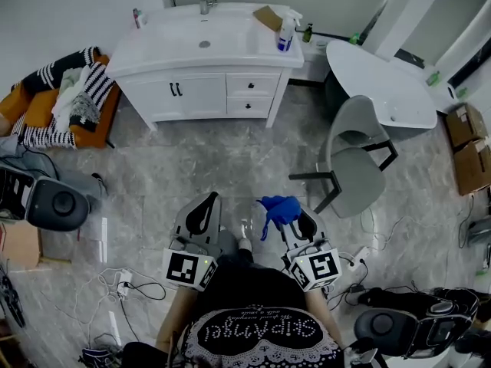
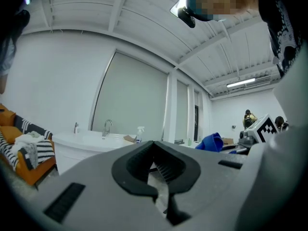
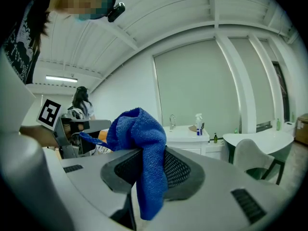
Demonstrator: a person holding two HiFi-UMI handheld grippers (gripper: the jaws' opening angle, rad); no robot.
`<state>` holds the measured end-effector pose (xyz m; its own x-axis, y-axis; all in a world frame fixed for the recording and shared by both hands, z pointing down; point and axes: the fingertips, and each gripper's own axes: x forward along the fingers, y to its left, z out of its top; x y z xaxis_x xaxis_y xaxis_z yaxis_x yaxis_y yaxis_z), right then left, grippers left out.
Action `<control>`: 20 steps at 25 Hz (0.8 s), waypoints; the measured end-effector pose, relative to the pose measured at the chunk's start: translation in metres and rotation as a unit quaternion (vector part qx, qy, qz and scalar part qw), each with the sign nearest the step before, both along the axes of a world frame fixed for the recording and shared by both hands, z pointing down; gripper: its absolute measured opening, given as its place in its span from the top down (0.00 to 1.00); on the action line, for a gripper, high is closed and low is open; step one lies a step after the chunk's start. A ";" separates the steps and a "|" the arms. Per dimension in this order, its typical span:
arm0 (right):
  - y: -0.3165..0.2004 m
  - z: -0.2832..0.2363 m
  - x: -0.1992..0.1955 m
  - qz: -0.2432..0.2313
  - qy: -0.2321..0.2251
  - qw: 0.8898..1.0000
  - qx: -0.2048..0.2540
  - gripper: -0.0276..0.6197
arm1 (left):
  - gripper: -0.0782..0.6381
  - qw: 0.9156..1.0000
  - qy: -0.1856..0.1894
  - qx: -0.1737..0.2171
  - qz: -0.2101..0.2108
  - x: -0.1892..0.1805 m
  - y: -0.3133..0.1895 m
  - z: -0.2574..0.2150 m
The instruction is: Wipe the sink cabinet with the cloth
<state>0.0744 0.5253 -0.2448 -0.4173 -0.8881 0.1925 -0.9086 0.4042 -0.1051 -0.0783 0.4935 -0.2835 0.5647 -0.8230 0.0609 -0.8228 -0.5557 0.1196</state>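
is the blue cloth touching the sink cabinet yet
Apart. The head view shows the blue cloth clamped in the right gripper, with a wide stretch of floor between it and the sink cabinet.

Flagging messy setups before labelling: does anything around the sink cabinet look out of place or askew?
A brown cardboard scrap lies askew on the sink cabinet top beside the spray bottle. A heap of striped clothes sits on the orange seat left of it. Nothing looks spilled or damaged.
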 end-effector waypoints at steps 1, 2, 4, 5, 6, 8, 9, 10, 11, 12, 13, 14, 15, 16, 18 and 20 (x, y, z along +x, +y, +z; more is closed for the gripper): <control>-0.002 0.002 0.001 -0.001 0.001 1.000 -0.003 0.77 | 0.88 1.000 0.000 -0.002 -0.001 0.001 -0.002 0.001; -0.004 0.004 0.002 -0.003 0.004 1.000 -0.005 0.77 | 0.88 1.000 0.000 -0.003 -0.001 0.002 -0.004 0.003; -0.010 0.008 0.003 -0.006 0.015 1.000 -0.008 0.77 | 0.88 1.000 0.001 -0.005 -0.002 0.003 -0.011 0.005; -0.014 0.009 0.004 -0.005 0.020 1.000 -0.008 0.77 | 0.88 1.000 0.002 -0.006 -0.002 0.004 -0.016 0.005; -0.018 0.010 0.005 -0.003 0.022 1.000 -0.008 0.77 | 0.88 1.000 0.003 -0.007 0.000 0.005 -0.021 0.005; -0.029 0.011 0.008 0.003 0.025 1.000 -0.009 0.77 | 0.88 1.000 0.004 -0.009 0.007 0.006 -0.031 0.005; -0.036 0.011 0.008 0.006 0.026 1.000 -0.010 0.77 | 0.88 1.000 0.004 -0.010 0.010 0.006 -0.038 0.005; -0.043 0.011 0.008 0.007 0.028 1.000 -0.012 0.77 | 0.88 1.000 0.005 -0.012 0.013 0.005 -0.044 0.006; -0.050 0.011 0.007 0.007 0.031 0.999 -0.013 0.77 | 0.88 1.000 0.005 -0.013 0.015 0.004 -0.052 0.006; -0.057 0.012 0.005 0.008 0.033 0.999 -0.016 0.77 | 0.88 1.000 0.005 -0.015 0.018 0.002 -0.059 0.007; -0.065 0.012 0.003 0.009 0.036 0.999 -0.017 0.77 | 0.88 1.000 0.005 -0.015 0.023 0.001 -0.067 0.007; -0.073 0.012 0.001 0.011 0.039 0.999 -0.018 0.77 | 0.88 0.999 0.006 -0.014 0.030 -0.001 -0.075 0.006; -0.080 0.012 -0.001 0.013 0.041 0.999 -0.019 0.77 | 0.88 0.999 0.006 -0.012 0.037 -0.002 -0.082 0.004; -0.087 0.011 -0.003 0.016 0.043 0.999 -0.020 0.77 | 0.88 0.999 0.007 -0.010 0.044 -0.003 -0.089 0.002; -0.099 0.010 -0.009 0.022 0.041 0.999 -0.022 0.77 | 0.88 0.999 0.006 -0.005 0.054 -0.008 -0.102 -0.003; -0.113 0.007 -0.017 0.027 0.041 0.999 -0.020 0.77 | 0.88 0.998 0.004 -0.003 0.058 -0.014 -0.115 -0.005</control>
